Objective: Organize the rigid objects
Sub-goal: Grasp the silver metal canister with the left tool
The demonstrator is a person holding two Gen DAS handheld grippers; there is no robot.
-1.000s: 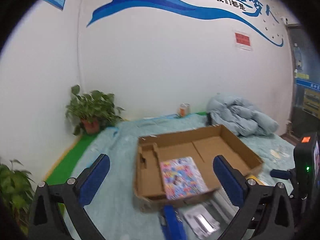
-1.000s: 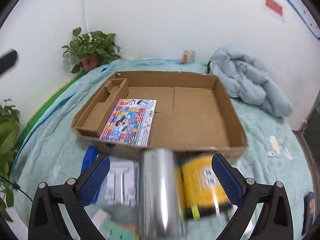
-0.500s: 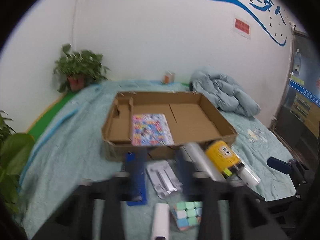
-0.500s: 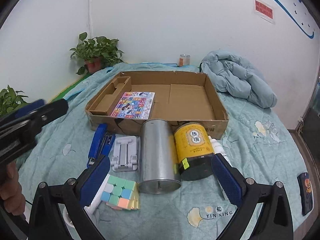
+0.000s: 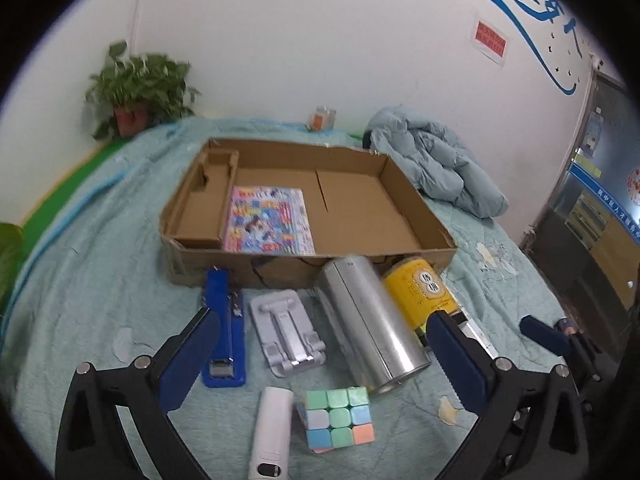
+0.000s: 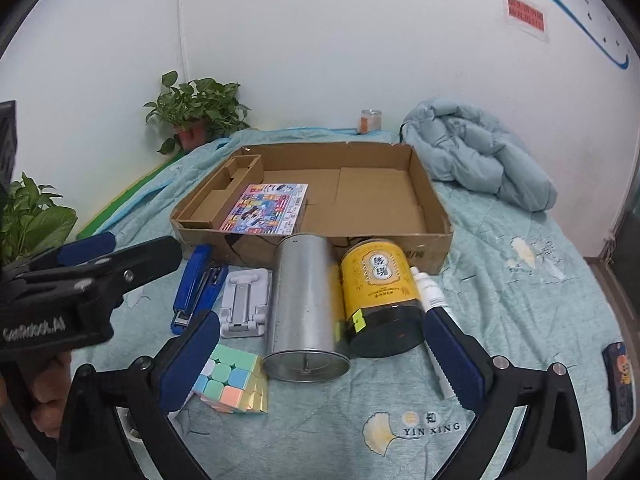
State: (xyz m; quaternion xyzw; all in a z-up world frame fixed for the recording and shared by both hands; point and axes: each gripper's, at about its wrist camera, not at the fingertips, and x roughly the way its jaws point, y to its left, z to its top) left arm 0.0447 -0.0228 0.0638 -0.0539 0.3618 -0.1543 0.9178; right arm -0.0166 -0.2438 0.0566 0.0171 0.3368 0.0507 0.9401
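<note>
The left hand-held gripper [image 5: 320,344] hangs over the near edge of the bed [image 5: 100,280], its jaws opening and already spread wide with nothing gripped; below the gap lie the phone stand, the silver can and the puzzle cube. The right hand-held gripper [image 6: 320,344] is likewise spread wide and empty, pointing down at the same cluster, with the left one's black body showing at its left side.

Nearest the bed's near edge lie the pastel puzzle cube [image 5: 339,418] and, just to its left, a white oblong device [image 5: 272,432]. Behind them, in a row running across the bed, are a blue stapler [image 5: 222,332], a grey folding phone stand [image 5: 290,338], a silver can [image 5: 368,320] lying on its side, and a yellow tin [image 5: 420,286] with a dark lid, also on its side and touching the silver can. A white bottle [image 6: 428,292] lies just right of the yellow tin.

Further in, towards the middle of the bed, sits an open cardboard box [image 5: 424,220], its front wall just behind the row. A colourful flat packet [image 5: 268,220] lies inside it, left of centre, beside a narrow cardboard partition along the left wall; the rest of the floor is bare.

At the far right corner a pale blue quilt [image 5: 436,168] is bunched up. A potted plant [image 5: 136,88] stands at the far left corner, and a small jar [image 5: 322,118] stands at the far edge by the wall.
</note>
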